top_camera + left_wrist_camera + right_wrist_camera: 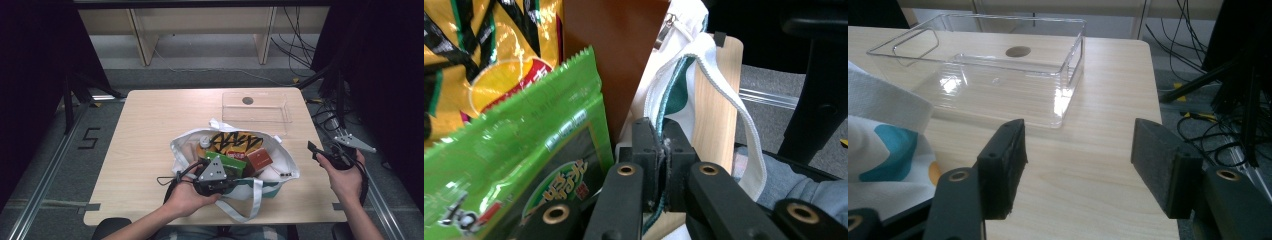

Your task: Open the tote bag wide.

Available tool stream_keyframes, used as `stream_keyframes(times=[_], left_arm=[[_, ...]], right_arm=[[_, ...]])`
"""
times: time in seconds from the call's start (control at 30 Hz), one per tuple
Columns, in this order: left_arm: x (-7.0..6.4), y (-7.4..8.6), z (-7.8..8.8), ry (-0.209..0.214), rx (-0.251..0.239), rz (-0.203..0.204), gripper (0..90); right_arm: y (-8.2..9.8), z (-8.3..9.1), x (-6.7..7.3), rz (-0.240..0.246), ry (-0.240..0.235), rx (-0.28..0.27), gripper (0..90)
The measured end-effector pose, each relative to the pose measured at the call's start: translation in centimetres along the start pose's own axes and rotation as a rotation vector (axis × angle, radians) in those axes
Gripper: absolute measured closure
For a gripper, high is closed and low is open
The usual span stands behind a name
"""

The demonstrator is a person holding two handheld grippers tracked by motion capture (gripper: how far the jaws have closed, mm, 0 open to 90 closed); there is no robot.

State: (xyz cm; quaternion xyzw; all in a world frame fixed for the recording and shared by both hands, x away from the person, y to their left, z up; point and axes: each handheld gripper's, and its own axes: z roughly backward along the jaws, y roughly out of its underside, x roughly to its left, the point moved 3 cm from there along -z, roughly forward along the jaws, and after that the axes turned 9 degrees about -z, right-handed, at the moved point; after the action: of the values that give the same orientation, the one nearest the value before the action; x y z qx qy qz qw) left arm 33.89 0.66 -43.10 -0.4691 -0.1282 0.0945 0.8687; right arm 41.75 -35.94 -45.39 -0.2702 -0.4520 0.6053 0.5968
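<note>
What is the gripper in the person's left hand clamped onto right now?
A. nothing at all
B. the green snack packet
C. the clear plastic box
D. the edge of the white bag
D: in the left gripper view, the left gripper has its jaws shut on the teal-lined rim of the white bag, with the green snack packet just beside them.

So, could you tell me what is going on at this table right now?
A person works at a wooden table with a gripper in each hand. The left gripper is shut on the near edge of a white tote bag, which lies open and holds snack packets, among them a green packet and a yellow bag of crisps. The right gripper is open and holds nothing, off to the bag's right. A clear plastic bin stands beyond the bag.
</note>
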Motion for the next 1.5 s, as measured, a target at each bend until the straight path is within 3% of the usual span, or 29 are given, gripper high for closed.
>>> stream_keyframes(times=[0.03,0.5,0.63,0.73,0.8,0.93,0.97,1.0,1.07,1.27,1.37,1.43,1.5], left_arm=[[0.0,0.2,-0.2,0.002,0.005,0.003,86.6],[0.1,1.9,-2.0,0.010,0.059,0.021,86.7],[0.0,2.8,-2.6,0.019,0.091,0.020,86.7],[0.1,3.5,-3.0,0.023,0.135,-0.002,86.7],[0.0,3.7,-3.3,0.018,0.126,0.028,86.7],[0.1,3.8,-3.4,0.012,0.135,0.013,86.7],[0.0,3.8,-3.5,0.013,0.126,0.026,86.7],[0.2,4.0,-3.4,0.020,0.147,0.005,86.7],[0.1,4.1,-3.7,0.011,0.133,0.030,86.7],[0.1,4.7,-4.2,0.013,0.156,0.025,86.6],[0.1,4.9,-4.2,0.023,0.177,0.018,86.5],[-0.1,5.0,-4.3,0.016,0.161,0.040,86.4],[-0.1,5.0,-4.3,0.014,0.174,0.030,86.4]], right_arm=[[-0.1,-0.1,-0.3,0.035,-0.006,-0.011,39.5],[-0.1,0.0,-0.1,0.019,-0.011,0.000,39.5],[-0.1,-0.1,-0.2,0.023,-0.008,-0.002,39.5],[0.0,-0.1,-0.2,0.019,-0.010,0.000,39.5],[0.0,-0.1,-0.2,0.021,-0.009,0.000,39.5],[0.0,0.0,-0.2,0.020,-0.009,0.001,39.5],[0.0,-0.1,-0.2,0.020,-0.008,0.000,39.5],[0.0,-0.1,-0.1,0.021,-0.009,-0.001,39.5],[0.0,-0.1,-0.1,0.019,-0.014,0.000,39.5],[-0.1,-0.1,-0.3,0.027,-0.007,-0.008,39.5],[0.1,0.0,0.0,-0.013,-0.004,0.005,39.5],[-0.1,-0.1,-0.3,0.024,-0.014,-0.008,39.5],[0.0,-0.2,-0.4,0.027,-0.008,-0.007,39.5]])
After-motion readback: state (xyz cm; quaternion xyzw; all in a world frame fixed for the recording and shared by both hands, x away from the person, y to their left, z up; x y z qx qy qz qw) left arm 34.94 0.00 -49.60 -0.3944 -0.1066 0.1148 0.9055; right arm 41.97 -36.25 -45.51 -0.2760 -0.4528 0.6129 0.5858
